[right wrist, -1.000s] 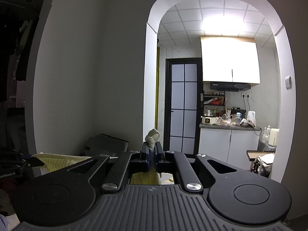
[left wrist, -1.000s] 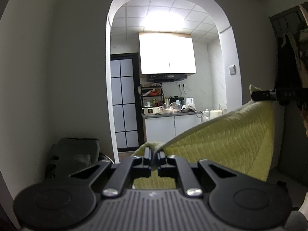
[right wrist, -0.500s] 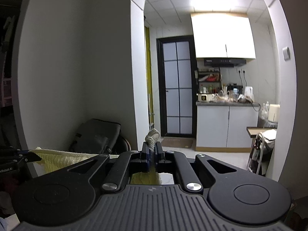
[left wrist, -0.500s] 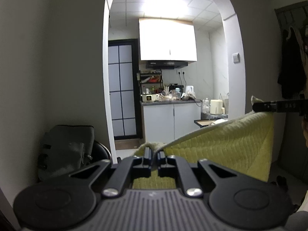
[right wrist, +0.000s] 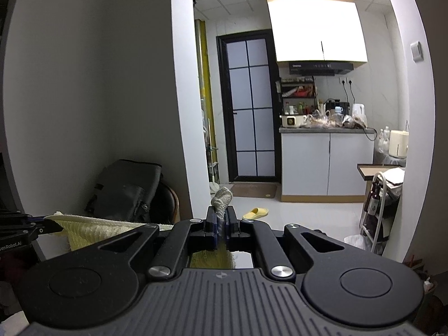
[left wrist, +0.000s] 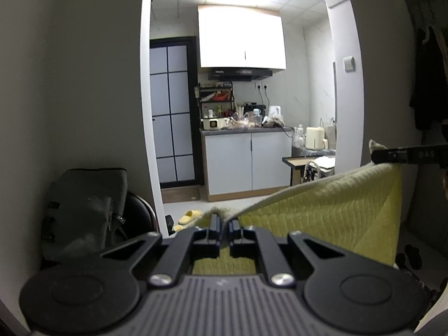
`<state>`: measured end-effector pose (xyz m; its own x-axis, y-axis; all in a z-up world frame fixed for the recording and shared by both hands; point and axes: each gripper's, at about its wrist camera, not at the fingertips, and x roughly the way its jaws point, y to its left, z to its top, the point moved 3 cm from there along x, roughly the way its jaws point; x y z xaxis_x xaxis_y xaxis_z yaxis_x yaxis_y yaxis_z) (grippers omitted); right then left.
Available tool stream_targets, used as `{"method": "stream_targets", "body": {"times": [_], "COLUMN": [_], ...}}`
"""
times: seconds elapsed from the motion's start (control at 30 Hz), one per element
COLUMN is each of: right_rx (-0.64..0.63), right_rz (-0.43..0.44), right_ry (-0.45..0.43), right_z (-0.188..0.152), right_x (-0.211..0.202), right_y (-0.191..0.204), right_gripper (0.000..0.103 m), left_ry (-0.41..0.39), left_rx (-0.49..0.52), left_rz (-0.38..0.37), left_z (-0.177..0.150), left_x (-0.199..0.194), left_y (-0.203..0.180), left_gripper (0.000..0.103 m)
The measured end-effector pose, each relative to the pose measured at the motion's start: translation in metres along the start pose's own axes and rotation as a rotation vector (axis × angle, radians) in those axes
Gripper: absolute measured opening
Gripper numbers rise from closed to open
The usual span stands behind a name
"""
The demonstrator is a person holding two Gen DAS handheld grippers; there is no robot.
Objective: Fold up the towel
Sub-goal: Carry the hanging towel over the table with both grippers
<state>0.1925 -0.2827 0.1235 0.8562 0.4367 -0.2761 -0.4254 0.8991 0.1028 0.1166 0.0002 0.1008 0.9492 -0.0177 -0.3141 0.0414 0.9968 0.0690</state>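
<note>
A yellow-green quilted towel hangs in the air, stretched between my two grippers. My left gripper is shut on one top corner of it. My right gripper is shut on the other top corner, whose tip pokes up between the fingers. In the left wrist view the right gripper shows at the far right, holding the towel's far corner. In the right wrist view the towel runs left to the left gripper.
Ahead is an arched opening into a kitchen with white cabinets and a glass-paned door. A dark bag on a chair stands by the wall at left. A yellow slipper lies on the floor. A small cart stands at right.
Both wrist views have tilted downward and the kitchen looks nearer and higher in frame. The towel stays stretched between the two shut grippers.
</note>
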Motion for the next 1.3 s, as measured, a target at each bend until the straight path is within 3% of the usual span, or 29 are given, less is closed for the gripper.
{"method": "stream_targets", "body": {"times": [0.47,1.3], "right_rx": [0.021,0.093], "right_rz": [0.002,-0.003], "right_ry": [0.095,0.168], "right_z": [-0.025,-0.06], "right_x": [0.057,0.132], "right_y": [-0.015,-0.054], "right_gripper": [0.006,0.006], "left_ry": [0.09,0.201], "left_rx": [-0.028,0.012], "left_rz": [-0.004,-0.002], "left_z": [-0.027,-0.037], "left_x": [0.047,0.135], "left_y": [0.009,0.007], "left_gripper": [0.006,0.006]}}
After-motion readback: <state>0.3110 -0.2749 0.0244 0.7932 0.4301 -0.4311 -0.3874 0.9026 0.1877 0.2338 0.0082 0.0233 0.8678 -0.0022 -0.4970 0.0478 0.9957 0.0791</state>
